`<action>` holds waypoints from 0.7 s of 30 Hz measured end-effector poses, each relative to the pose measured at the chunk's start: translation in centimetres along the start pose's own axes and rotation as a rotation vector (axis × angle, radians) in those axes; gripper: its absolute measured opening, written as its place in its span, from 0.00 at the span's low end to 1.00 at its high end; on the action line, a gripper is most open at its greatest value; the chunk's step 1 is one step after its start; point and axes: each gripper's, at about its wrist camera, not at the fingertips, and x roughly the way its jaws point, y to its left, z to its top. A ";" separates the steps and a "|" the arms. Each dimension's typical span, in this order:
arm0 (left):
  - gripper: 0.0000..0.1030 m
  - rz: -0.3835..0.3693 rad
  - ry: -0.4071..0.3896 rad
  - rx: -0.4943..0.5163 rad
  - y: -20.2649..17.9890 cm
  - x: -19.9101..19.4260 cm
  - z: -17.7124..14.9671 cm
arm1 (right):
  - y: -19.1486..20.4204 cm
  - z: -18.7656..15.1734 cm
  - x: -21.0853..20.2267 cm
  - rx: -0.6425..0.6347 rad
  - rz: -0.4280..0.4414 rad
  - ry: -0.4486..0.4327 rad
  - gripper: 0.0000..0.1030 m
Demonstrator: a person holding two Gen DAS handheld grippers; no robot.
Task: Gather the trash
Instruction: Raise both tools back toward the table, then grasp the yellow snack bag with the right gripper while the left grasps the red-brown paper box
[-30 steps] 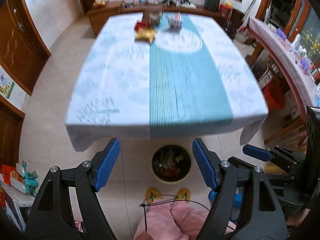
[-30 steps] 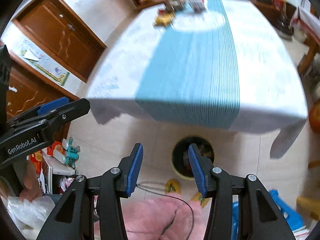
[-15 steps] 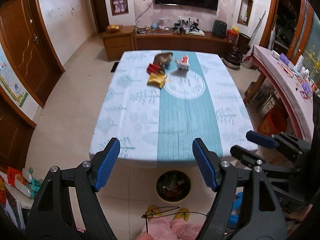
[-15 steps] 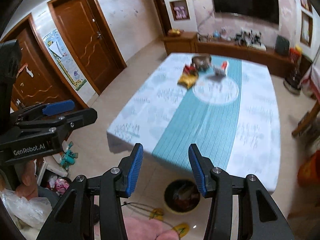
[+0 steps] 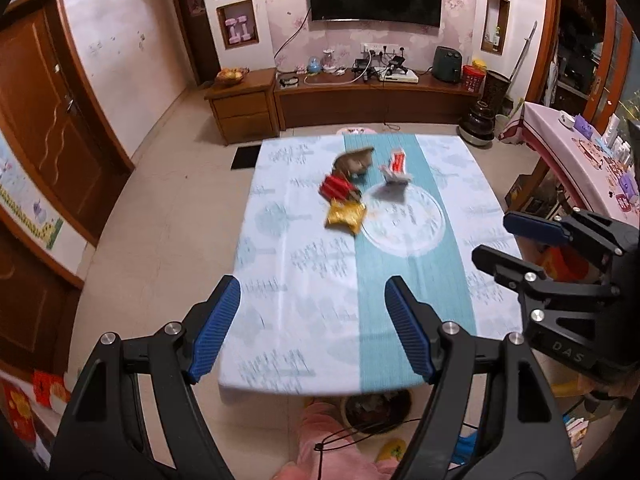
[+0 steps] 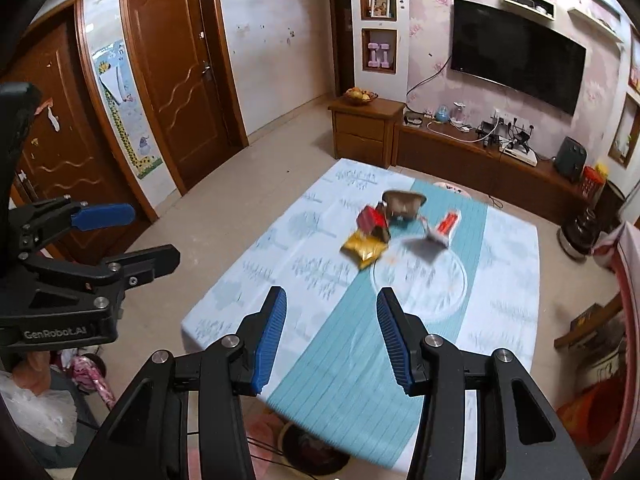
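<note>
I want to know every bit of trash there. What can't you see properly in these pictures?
- Wrappers: blurred in both views; labels unreadable.
- Bin: left view, mostly hidden by the table edge and a hand-held gripper; contents unclear.
- Bin, right view: only a dark sliver behind the fingers.
- Sideboard items: too small.

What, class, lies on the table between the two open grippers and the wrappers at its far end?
Nothing visible. Bare tablecloth runs from the left gripper and right gripper to the wrappers. Both grippers are empty, jaws apart. The bin sits on the floor, half under the table's near edge.
</note>
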 end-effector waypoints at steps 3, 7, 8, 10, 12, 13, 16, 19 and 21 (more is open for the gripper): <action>0.70 -0.036 -0.012 0.024 1.8 3.3 3.3 | -0.9 4.2 4.0 0.001 -0.011 0.011 0.46; 0.70 -0.081 0.007 0.080 4.1 9.7 8.3 | -2.6 8.6 10.0 0.021 -0.018 0.035 0.46; 0.70 -0.087 0.019 0.095 4.6 11.7 9.5 | -3.3 9.8 12.1 0.034 -0.015 0.053 0.46; 0.70 -0.104 0.041 0.113 5.2 15.3 11.3 | -4.8 11.8 16.8 0.060 -0.012 0.096 0.46; 0.70 -0.132 0.075 0.123 5.6 19.6 12.7 | -5.9 12.5 20.7 0.075 -0.008 0.134 0.46; 0.70 -0.144 0.097 0.126 5.7 21.9 13.2 | -6.8 12.8 23.5 0.091 -0.004 0.161 0.46; 0.70 -0.175 0.161 0.125 5.5 27.8 13.7 | -9.2 12.1 30.0 0.138 0.002 0.229 0.46; 0.70 -0.186 0.214 0.125 5.1 33.2 13.8 | -11.2 10.6 35.6 0.174 0.003 0.283 0.46; 0.70 -0.197 0.236 0.124 4.8 35.8 13.8 | -11.7 8.7 38.0 0.172 0.008 0.300 0.46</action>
